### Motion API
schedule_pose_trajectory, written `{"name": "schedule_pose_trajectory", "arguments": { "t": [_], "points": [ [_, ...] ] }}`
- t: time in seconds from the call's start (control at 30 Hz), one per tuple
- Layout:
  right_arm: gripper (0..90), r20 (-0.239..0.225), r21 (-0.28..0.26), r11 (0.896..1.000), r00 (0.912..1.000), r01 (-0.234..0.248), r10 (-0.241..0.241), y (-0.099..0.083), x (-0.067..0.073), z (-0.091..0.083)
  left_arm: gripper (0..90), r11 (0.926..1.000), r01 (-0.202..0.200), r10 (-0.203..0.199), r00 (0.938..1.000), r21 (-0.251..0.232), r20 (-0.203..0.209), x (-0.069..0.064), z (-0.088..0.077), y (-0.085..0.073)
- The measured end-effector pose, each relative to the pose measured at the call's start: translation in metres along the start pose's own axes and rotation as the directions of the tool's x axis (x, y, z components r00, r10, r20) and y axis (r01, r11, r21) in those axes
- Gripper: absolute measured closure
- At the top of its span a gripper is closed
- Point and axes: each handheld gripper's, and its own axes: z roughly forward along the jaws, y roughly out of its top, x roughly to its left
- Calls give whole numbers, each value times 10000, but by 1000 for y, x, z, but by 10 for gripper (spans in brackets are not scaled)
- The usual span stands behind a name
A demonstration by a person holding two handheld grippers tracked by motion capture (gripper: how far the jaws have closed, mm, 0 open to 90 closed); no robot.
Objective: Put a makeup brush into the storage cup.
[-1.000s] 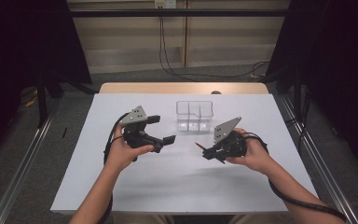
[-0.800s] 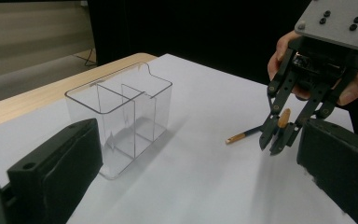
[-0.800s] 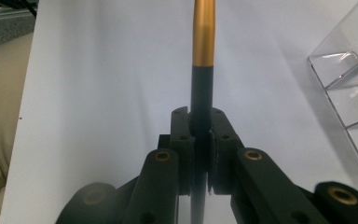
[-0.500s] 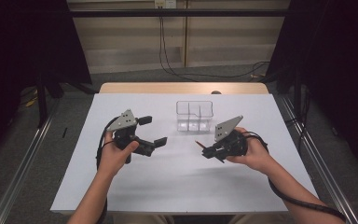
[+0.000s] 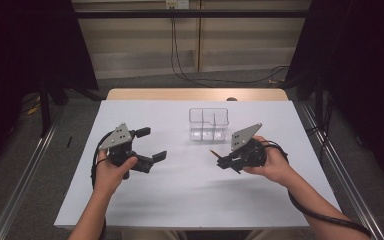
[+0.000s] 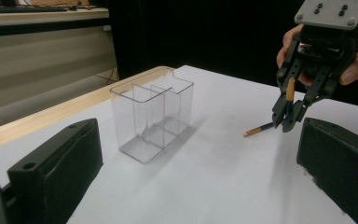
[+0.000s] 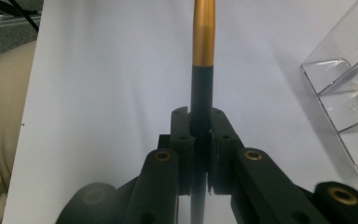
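A: Light falls evenly from above on the white tabletop (image 5: pixel 190 195), which is bright against dark surroundings.
B: Shadows there are faint and soft. The high view looks slightly soft; in the right gripper view the pen (image 7: pixel 203 70) blurs at its near end.

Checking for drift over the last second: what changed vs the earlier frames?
The left gripper, jaws open and empty, slid left across the table, away from the clear container. Nothing was grasped or released. The right gripper stayed put, shut on the black-and-gold pen; the container did not move.
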Motion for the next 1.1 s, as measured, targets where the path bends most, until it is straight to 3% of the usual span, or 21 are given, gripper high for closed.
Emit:
{"name": "schedule_pose_trajectory", "arguments": {
  "t": [0.4,0.67,0.87,1.1],
  "points": [
    [834,9,-188,9998,10000,9,-9,3,0,1,0,9993,306,-309,9994,-209,-134,5,-21,-15],
    [834,89,-444,9990,9999,-70,74,5,-3,-3,0,9999,49,-53,9995,-131,-300,4,-34,-24],
    [834,111,-534,9985,9998,-133,139,7,-4,-4,0,9994,235,-243,9991,-258,-340,2,-44,-28],
    [834,103,-607,9981,9999,-115,122,8,-6,-2,0,9999,90,-94,9996,-120,-278,2,-53,-32]
  ]
}}
